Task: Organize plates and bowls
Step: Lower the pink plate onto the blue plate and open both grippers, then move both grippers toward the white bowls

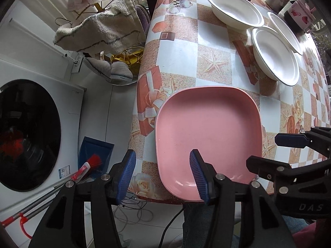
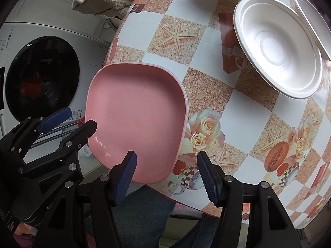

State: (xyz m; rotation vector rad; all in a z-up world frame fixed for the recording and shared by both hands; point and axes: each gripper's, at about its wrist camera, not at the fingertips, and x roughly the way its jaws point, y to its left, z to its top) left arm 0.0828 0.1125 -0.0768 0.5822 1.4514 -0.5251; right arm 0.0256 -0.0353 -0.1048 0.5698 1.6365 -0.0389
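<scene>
While its blue ribbed pads stand apart with nothing pressed between them, the left gripper (image 1: 163,175) points almost straight down over the near left rim of the pink plate (image 1: 209,132); one pad hangs over the plate's glossy inside, the other beyond the tabletop edge. The right gripper (image 2: 166,176) is likewise parted and empty, tilted steeply down, straddling the plate's near right corner without clamping it. Both are black plastic frames with metal rivets.

That plate is a smooth, rounded square with a raised lip. It lies flat at the near left corner of the tabletop (image 1: 209,41), its near edge jutting over the brink. A slick checked oilcloth printed with starfish, roses and gift boxes covers the tabletop.

Farther off to the right sit three white round bowls with wide rims: one nearest (image 2: 277,47), one behind it to the left (image 1: 234,8), and one at far right (image 1: 285,32), partly overlapped by the nearest.

Left of the tabletop stands a white washing machine (image 1: 68,128) with a dark round door, a fluffy towel (image 1: 103,31) draped beyond it, and a red brush with a blue dustpan (image 1: 94,144) on the floor.
</scene>
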